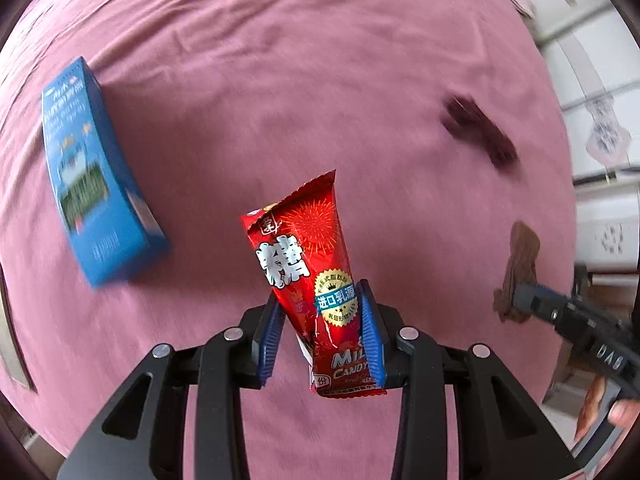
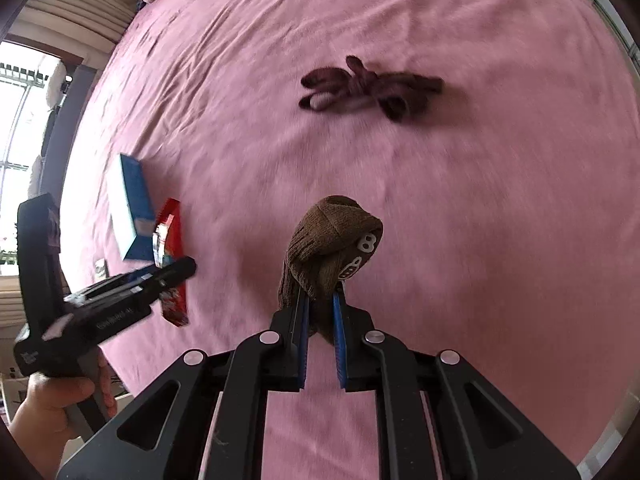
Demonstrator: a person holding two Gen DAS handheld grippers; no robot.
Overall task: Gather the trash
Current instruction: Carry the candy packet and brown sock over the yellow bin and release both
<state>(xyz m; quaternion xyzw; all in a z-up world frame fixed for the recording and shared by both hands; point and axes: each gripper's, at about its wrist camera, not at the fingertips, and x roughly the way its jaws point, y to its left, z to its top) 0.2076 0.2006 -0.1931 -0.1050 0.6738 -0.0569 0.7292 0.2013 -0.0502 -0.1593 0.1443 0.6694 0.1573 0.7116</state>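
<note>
Pink-sheeted bed point(image 2: 440, 200), bright barred window point(image 2: 20, 120) beyond

Each hand-held gripper point(image 1: 323, 332) point(image 2: 320, 332) is matte black plastic with triangular cut-outs, round silver pivot screws, ribbed blue pads point(image 1: 372, 340) inside the fingers and white lettering along the body, gripped by a bare-skinned hand point(image 2: 48, 412).

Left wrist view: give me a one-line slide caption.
Left gripper jaws pinch a red candy wrapper above the pink bedsheet, blue box nearby.
</note>
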